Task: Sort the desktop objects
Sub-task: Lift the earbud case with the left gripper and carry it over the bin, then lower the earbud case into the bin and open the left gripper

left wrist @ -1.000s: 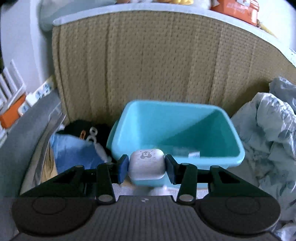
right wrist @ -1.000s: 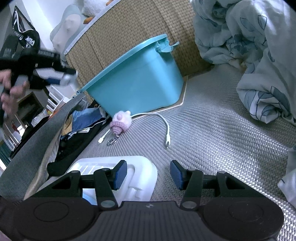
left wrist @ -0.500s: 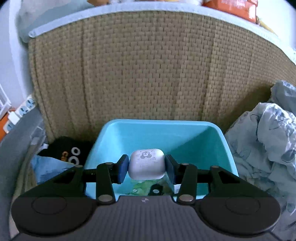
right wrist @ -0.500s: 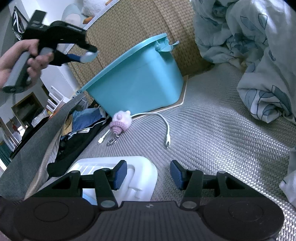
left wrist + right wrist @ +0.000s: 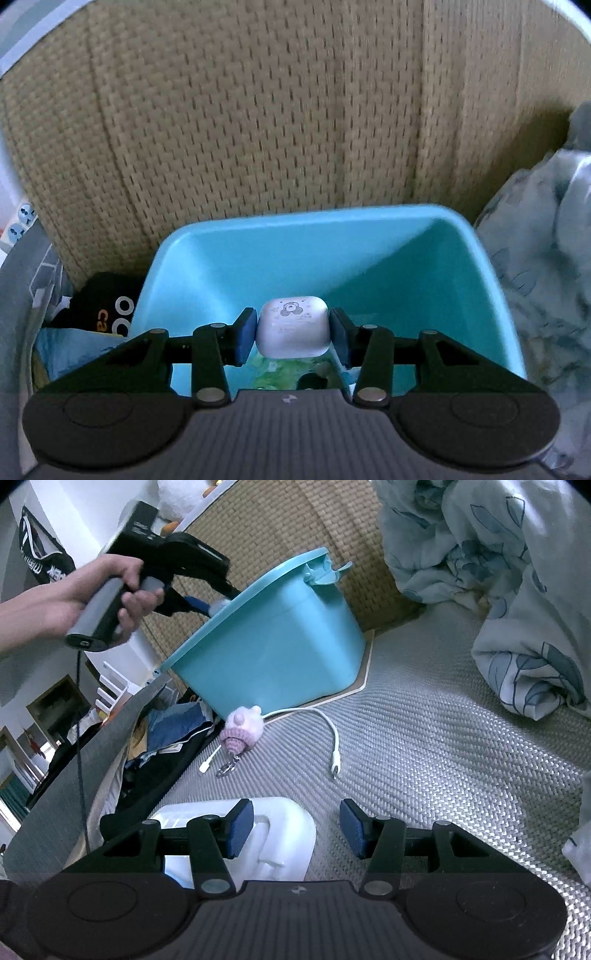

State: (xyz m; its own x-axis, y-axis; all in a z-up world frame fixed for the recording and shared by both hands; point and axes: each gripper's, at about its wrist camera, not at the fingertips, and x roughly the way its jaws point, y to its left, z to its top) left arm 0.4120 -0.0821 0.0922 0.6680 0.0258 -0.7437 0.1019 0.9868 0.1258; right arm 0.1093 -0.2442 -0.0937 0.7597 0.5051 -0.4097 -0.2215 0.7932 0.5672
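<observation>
Turquoise bin (image 5: 369,258) before tan woven headboard (image 5: 258,129), white cartoon-printed case (image 5: 293,328) between my blue-padded jaws, pink knitted charm (image 5: 242,731), white cable (image 5: 328,723), grey weave mat (image 5: 443,757), blue leaf-print quilt (image 5: 517,590).

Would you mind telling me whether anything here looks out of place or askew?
The teal bin sits half on a thin board, half off it. A white cable and a pink knitted keychain lie loose on the woven mat beside it. Nothing looks spilled or damaged.

The bin (image 5: 280,657) stands against the woven headboard (image 5: 295,528). Before it lie the knitted keychain (image 5: 242,729) and cable (image 5: 332,738); the quilt (image 5: 517,590) lies right.
</observation>
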